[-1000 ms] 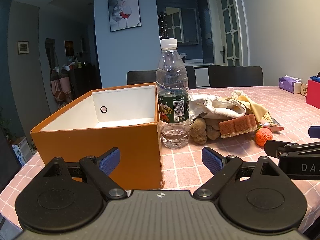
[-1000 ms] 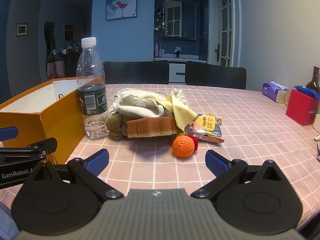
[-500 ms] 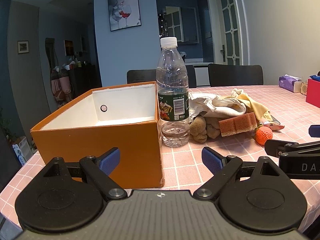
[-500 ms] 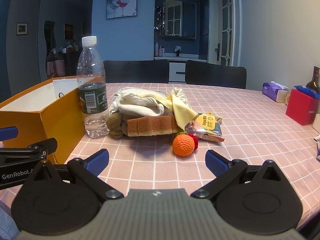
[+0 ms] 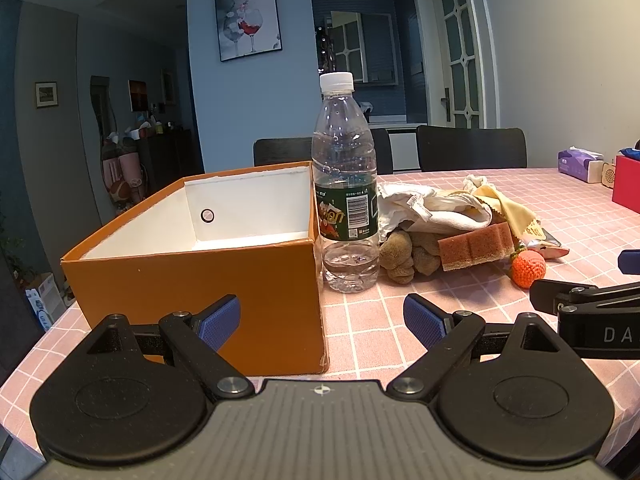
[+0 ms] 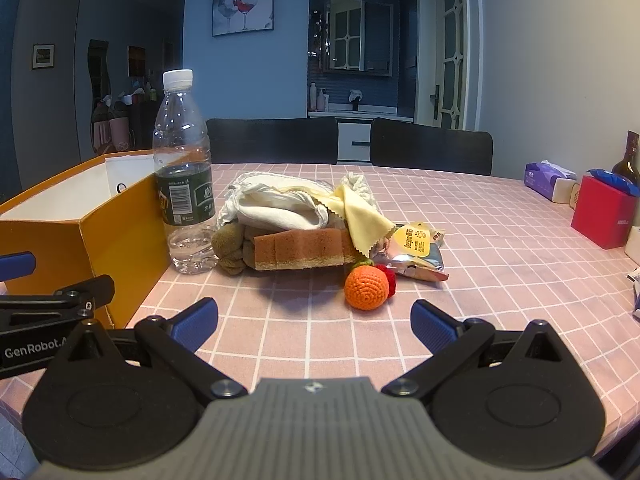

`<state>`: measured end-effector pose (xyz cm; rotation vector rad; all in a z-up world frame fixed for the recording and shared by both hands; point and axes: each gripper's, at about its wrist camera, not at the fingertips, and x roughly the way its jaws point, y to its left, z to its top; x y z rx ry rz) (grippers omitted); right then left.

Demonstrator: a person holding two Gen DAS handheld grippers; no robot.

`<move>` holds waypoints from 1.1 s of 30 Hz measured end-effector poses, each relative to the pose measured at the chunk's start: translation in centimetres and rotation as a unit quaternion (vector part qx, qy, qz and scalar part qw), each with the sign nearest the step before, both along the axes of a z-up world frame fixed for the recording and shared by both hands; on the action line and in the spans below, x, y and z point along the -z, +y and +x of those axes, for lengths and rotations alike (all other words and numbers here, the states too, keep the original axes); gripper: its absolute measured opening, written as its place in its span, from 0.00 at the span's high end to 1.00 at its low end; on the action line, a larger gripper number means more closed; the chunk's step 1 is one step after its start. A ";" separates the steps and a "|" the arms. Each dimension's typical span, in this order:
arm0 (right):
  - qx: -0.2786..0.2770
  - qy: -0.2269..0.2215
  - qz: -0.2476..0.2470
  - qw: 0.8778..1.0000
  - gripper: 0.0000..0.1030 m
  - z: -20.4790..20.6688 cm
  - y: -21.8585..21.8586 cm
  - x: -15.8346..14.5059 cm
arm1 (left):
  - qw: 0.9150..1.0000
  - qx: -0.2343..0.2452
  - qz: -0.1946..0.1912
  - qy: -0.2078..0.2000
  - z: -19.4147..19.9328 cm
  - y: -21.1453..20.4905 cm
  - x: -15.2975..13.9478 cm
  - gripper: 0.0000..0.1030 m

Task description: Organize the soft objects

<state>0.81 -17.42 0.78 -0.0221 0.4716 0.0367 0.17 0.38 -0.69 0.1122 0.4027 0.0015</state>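
An open orange box (image 5: 192,280) with a white inside stands at the left (image 6: 100,236). Beside it lies a pile of soft things: a white cloth (image 6: 280,208), a yellow cloth (image 6: 360,220), a brown sponge (image 6: 304,248), a brown plush toy (image 6: 230,248) and an orange crocheted ball (image 6: 366,288). My left gripper (image 5: 322,318) is open and empty, in front of the box's near right corner. My right gripper (image 6: 314,324) is open and empty, just short of the crocheted ball.
A plastic water bottle (image 5: 346,200) stands between the box and the pile. A foil snack packet (image 6: 416,256) lies right of the pile. A red box (image 6: 604,216), a tissue pack (image 6: 548,176) and a dark bottle (image 6: 628,160) stand at the far right. Black chairs stand behind the table.
Both grippers have shifted very slightly; the view has barely changed. Both stay open and empty.
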 end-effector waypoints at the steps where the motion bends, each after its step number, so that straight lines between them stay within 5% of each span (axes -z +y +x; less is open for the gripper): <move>1: 0.000 0.000 0.000 1.000 0.02 0.0 0.0 0.0 | 1.000 0.000 0.000 0.000 0.0 0.0 0.1 0.00; 33: 0.001 0.006 -0.002 1.000 0.02 0.1 0.1 0.2 | 1.000 0.000 -0.001 0.007 -0.1 0.0 0.1 0.00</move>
